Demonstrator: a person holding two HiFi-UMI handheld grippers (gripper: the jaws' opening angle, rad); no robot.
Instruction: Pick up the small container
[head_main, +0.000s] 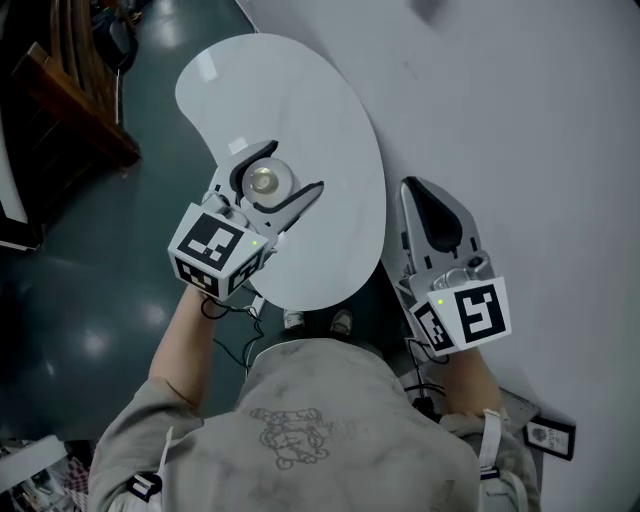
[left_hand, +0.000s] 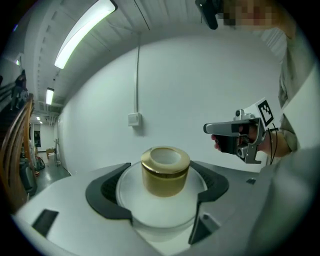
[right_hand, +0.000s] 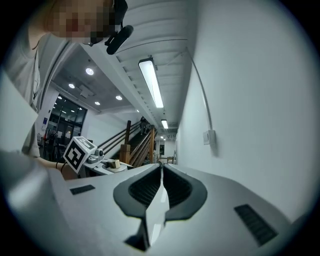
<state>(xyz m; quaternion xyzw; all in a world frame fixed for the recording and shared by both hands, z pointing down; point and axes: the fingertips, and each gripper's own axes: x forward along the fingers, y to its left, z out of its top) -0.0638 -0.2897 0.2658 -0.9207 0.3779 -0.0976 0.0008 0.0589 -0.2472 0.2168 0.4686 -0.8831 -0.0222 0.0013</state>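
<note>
While left tool (head_main: 289, 169) pinches small container (head_main: 264, 181) over table (head_main: 300, 100), right tool (head_main: 415, 189) is pressed together.

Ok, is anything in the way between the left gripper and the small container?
Nothing visible does. The small container sits between the left gripper's jaws, which press on its clear sides. The right gripper is shut, off to the side.

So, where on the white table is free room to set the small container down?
The white table is bare beyond the left claw holding the small container, and along its right edge. Only the near-left part, under that claw, is taken.
</note>
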